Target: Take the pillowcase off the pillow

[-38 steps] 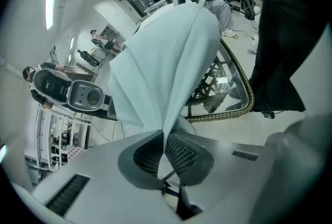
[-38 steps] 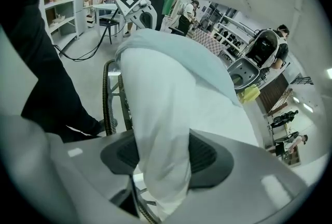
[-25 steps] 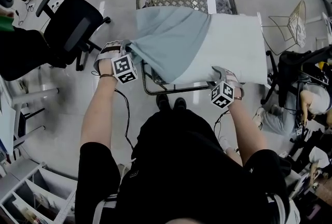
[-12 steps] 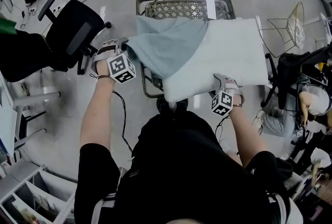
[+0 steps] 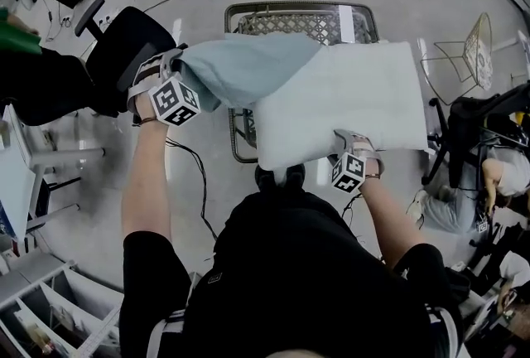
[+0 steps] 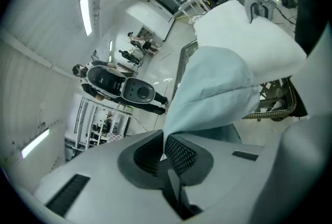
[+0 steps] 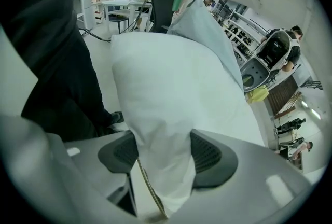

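Clamps the left gripper (image 6: 165,151) hard shut on a pinch of the blue-grey pillowcase (image 5: 240,70), out to the left by the black office chair (image 5: 124,41). Grips a near corner of the white pillow (image 5: 339,99) in the right gripper (image 7: 165,158), just closing those jaws in further, squeezing the fabric between the pads. Holds the pillow aloft over the wire basket (image 5: 290,15), mostly bare on the right, with only its far left end inside the pillowcase

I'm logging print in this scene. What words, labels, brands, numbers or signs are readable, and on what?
None can be read.
The marker cube at left and the one at right show only black-and-white squares, no letters.
The pillow and pillowcase are plain.
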The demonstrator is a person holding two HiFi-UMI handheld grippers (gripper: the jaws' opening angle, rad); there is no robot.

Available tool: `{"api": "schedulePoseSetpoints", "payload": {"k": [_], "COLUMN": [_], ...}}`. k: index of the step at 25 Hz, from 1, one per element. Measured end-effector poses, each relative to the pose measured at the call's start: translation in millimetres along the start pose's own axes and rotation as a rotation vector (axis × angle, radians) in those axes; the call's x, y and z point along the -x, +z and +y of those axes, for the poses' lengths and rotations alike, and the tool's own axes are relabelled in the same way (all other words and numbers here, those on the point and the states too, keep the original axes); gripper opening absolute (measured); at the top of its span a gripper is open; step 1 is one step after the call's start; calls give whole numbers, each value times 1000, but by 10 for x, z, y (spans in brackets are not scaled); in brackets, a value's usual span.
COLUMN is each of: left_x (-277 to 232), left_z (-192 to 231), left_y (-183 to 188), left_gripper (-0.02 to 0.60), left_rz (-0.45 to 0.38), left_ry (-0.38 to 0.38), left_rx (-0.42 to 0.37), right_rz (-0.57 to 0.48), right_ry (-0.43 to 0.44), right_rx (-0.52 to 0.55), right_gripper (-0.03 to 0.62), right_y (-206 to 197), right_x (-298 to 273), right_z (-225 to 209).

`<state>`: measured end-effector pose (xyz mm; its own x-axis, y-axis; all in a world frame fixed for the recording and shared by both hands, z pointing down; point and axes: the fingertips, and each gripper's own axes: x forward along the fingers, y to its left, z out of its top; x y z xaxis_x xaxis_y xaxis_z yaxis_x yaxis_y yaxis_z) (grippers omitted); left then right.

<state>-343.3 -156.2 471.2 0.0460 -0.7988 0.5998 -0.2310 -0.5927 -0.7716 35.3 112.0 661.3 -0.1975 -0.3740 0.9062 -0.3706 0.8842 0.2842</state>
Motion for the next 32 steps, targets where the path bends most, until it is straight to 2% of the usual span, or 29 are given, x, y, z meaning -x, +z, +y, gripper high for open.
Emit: {"api": "schedulePoseSetpoints", "payload": {"k": [3,6,11,13,15,18,20,21,23,24,25,32], "left_x": [182,382,676,790,879,965,1017,1042,1093,1122,1152,1367], "left_z": [314,613,988,1123,1222,1267,1245,1223,1166,1138,1115,1092], "left_y": [72,250,620,736,824,933,1014,1065,1191,1263,1341,1954], "left_gripper": [6,6,6,8,6,7,8,7,6,7,8,8], "left_rz": [-22,-63,-139,-165,-188,-212,-227,-238,-268,-284,-301,-401], "left_ry": [68,132,219,251,272,282,281,277,265,260,257,248], "left_rx": [36,43,55,63,84,113,123,130,143,148,152,157], "right_rz": [-46,-76,-203,-262,-263,-135,-26,9,13,-3,-21,-90], "right_ry": [6,27,78,57,-2,-125,-174,-180,-164,-153,-144,-130], "right_rx": [-9,-33,-45,-58,-97,-230,-443,-585,-844,-917,-947,-921], "right_gripper": [307,337,351,345,345,345,350,382,499,508,508,492], "right_y": [280,519,606,586,419,-323,-1061,-1413,-1898,-1995,-2006,-1376], "right_x": [-79,-141,67,243,382,450,480,507,538,526,482,122], "right_z": [21,39,-48,-196,-444,-908,-1145,-1212,-1249,-1238,-1219,-1299]}}
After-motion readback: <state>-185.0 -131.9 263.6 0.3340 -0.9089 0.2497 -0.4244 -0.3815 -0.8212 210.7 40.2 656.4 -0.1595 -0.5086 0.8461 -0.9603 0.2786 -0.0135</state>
